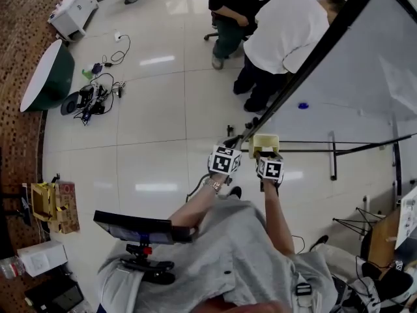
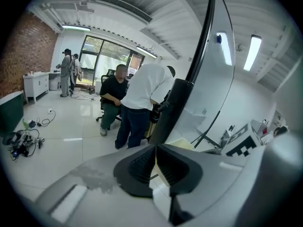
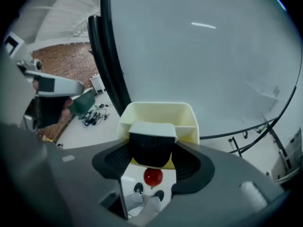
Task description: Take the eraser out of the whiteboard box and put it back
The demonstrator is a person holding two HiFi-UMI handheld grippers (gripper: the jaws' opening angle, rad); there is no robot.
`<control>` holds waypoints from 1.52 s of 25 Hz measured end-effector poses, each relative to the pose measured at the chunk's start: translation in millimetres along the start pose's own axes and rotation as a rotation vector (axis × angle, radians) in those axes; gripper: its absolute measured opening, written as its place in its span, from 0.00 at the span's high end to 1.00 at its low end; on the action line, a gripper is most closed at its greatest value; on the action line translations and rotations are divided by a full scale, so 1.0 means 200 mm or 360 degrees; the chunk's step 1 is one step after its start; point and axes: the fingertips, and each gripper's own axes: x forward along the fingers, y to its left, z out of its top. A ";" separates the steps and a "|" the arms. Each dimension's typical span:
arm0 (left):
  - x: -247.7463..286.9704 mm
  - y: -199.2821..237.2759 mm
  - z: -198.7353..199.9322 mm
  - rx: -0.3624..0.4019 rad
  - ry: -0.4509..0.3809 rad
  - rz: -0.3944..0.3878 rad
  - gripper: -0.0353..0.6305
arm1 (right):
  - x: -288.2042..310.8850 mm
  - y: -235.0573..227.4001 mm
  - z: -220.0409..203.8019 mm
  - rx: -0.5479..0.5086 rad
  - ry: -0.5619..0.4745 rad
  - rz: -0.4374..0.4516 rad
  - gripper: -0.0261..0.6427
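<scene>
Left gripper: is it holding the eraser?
No, the left gripper is shut and empty; the right gripper grips the eraser.

Pale cream-yellow plastic box (image 3: 161, 113) sits against glossy white whiteboard (image 3: 199, 56) with black frame (image 3: 111, 70). Black felt block eraser (image 3: 151, 148), white top. Grey right tool (image 3: 152, 151), black ribbed pads (image 3: 116, 157); its marker cube (image 1: 270, 169) patterned in black-and-white squares. Small blue dot (image 1: 303, 105) on the board. Floor (image 1: 156, 109) glossy off-white tile; brick wall (image 1: 26, 18) red-brown
</scene>
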 end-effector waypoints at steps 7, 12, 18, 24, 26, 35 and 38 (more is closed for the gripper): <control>0.08 0.00 0.08 -0.0002 -0.0022 0.0020 0.92 | -0.52 0.02 0.46 0.0067 -0.0413 0.0266 0.57; 0.11 0.00 0.09 -0.0009 -0.0013 0.0027 0.93 | -0.41 -0.04 0.55 0.0103 -0.0428 0.0256 0.57; 0.11 -0.02 0.07 -0.0001 -0.0003 0.0029 0.93 | -0.08 -0.06 0.33 0.0081 -0.0275 0.0171 0.56; 0.08 0.02 0.04 0.0003 0.0009 0.0033 0.93 | 0.03 -0.02 0.27 -0.0058 -0.0187 0.0117 0.53; 0.06 0.03 0.03 -0.0001 0.0010 0.0036 0.93 | 0.02 -0.02 0.27 -0.0027 -0.0192 0.0123 0.52; 0.04 -0.05 -0.12 0.0008 0.0092 -0.0021 0.93 | -0.17 -0.04 0.20 0.0189 -0.0355 0.0014 0.95; 0.04 -0.13 -0.18 0.0019 0.0129 -0.0063 0.93 | -0.21 0.01 0.17 0.0232 -0.0356 0.0035 0.95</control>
